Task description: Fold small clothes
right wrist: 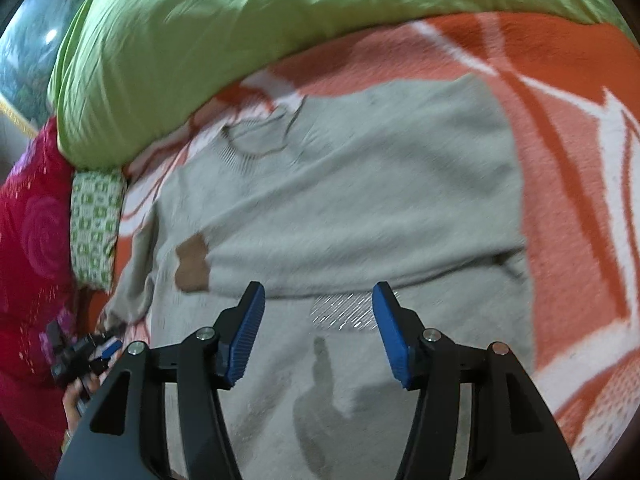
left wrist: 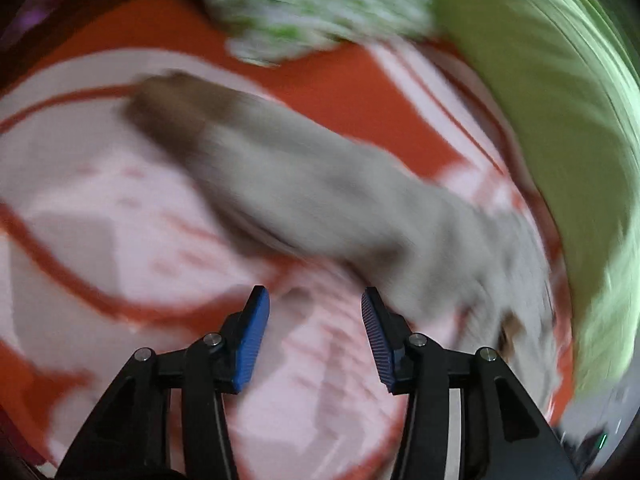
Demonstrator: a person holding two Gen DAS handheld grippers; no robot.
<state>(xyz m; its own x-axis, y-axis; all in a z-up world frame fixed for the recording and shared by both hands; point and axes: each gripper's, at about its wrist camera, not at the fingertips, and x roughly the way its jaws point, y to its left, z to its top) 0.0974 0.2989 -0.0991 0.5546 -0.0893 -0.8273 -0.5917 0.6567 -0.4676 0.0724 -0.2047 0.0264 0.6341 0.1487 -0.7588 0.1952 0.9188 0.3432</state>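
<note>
An orange and white blanket (right wrist: 560, 184) fills both views. A green pillow (right wrist: 224, 36) sits along the top. The grey sweater (right wrist: 340, 184) lies flat in the middle, its sleeve (left wrist: 304, 184) stretched out. The right gripper (right wrist: 318, 304) and left gripper (left wrist: 315, 304) are both wide apart, holding nothing.

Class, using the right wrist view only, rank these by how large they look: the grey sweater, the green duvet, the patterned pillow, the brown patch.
1. Grey sweater, though nearness may inflate it
2. Green duvet
3. Patterned pillow
4. Brown patch
</note>
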